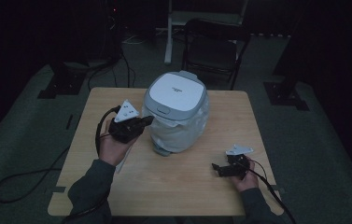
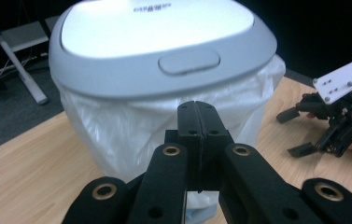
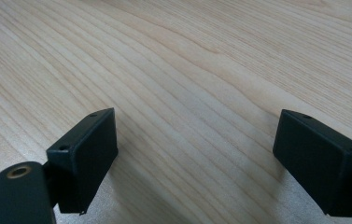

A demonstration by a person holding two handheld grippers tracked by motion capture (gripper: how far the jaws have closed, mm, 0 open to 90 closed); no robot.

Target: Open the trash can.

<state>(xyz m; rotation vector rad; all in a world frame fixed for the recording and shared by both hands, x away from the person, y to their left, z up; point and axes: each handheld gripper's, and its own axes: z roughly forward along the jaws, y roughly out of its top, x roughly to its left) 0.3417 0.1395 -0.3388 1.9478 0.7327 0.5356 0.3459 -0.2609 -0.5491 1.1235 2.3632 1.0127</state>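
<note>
A small grey-and-white lidded bin (image 1: 176, 112) lined with a white plastic bag (image 1: 183, 130) stands on the wooden table (image 1: 173, 186). Its lid (image 2: 159, 42) is down, with an oval push button (image 2: 188, 62) at the front rim. My left gripper (image 1: 148, 120) hovers just left of the bin, raised, its jaws pressed together with nothing between them (image 2: 197, 116), pointing at the bag below the lid. My right gripper (image 1: 216, 170) rests low near the table's front right, jaws wide apart over bare wood (image 3: 194, 140).
A black folding chair (image 1: 215, 46) and a white stand leg (image 1: 168, 32) are on the floor behind the table. Cables trail off the left edge (image 1: 29, 179). Dark surroundings around the table.
</note>
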